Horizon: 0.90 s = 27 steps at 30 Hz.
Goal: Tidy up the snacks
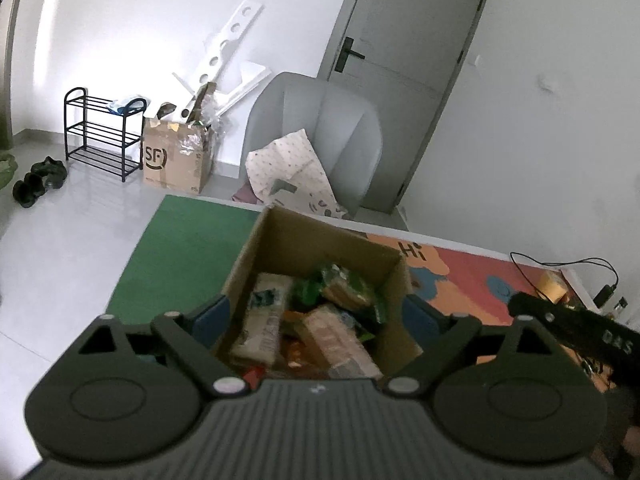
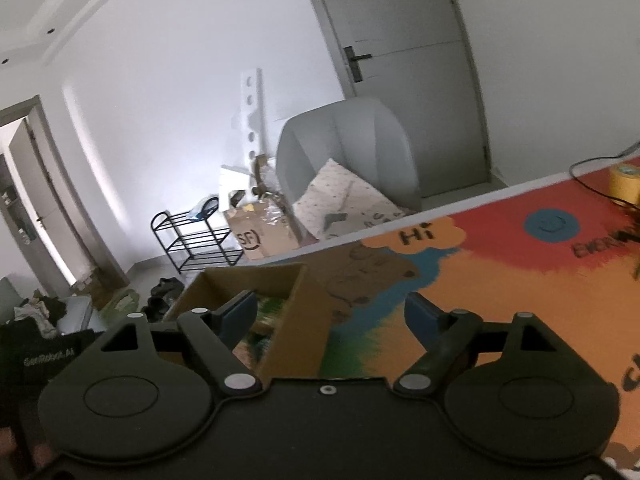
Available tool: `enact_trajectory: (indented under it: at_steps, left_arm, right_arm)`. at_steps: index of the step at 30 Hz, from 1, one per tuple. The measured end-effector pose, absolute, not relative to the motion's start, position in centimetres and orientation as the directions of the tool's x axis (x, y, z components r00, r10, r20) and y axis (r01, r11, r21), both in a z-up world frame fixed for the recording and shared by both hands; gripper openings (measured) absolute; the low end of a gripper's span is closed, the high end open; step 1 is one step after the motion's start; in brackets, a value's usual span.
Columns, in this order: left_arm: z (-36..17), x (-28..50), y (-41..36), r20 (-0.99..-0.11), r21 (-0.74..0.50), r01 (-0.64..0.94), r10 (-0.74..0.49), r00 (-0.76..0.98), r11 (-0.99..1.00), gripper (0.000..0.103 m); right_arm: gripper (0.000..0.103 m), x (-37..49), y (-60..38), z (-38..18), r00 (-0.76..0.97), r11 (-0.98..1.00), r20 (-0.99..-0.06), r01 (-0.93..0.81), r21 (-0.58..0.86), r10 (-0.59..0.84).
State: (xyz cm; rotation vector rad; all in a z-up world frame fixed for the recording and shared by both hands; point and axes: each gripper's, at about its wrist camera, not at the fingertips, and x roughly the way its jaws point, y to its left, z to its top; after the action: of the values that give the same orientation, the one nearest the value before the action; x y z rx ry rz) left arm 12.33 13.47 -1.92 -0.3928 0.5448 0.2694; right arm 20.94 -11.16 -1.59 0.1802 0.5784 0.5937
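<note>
An open cardboard box [image 1: 320, 240] stands on the table with several snack packets in it: a green packet [image 1: 340, 284], a pale long packet [image 1: 264, 320] and a clear-wrapped one [image 1: 340, 340]. My left gripper [image 1: 318, 314] is open, its blue pads [image 1: 212, 316] standing outside the box's left and right walls with the box between them. My right gripper [image 2: 332, 314] is open too. Its left finger [image 2: 240, 312] hangs over the inside of the box [image 2: 296, 308] and its right finger over the mat, so the box's right wall lies between them. It holds nothing.
The table carries a colourful mat [image 2: 520, 280] with a green part [image 1: 180, 248] at the left. A yellow tape roll [image 2: 624, 180] and a black cable [image 1: 560, 264] lie at the far right. Behind the table are a grey armchair [image 1: 320, 128], a door, a floor carton [image 1: 176, 160] and a shoe rack [image 1: 100, 132].
</note>
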Motion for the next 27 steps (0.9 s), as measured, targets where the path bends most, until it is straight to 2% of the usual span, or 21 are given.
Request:
enact_trajectory:
  at_steps: [8, 12, 27]
  left_arm:
    - [-1.9, 13.0, 10.9, -0.558, -0.241, -0.309, 0.129, 0.82, 0.92, 0.093]
    - [-1.7, 12.6, 9.9, -0.562, -0.243, -0.297, 0.115, 0.819, 0.923, 0.095]
    - [-0.2, 9.4, 7.0, -0.56, -0.226, -0.239, 0.075, 0.825, 0.944, 0.103]
  right_arm:
    - [0.094, 19.8, -14.7, -2.1, 0.713, 0.845, -0.456, -0.424, 0.325, 0.533]
    - [0.103, 19.1, -16.4, -1.9, 0.733, 0.859, -0.451, -0.398, 0.322, 0.509]
    - [0.103, 14.6, -19.5, -1.1, 0.772, 0.89, -0.445, -0.368, 0.271, 0.454]
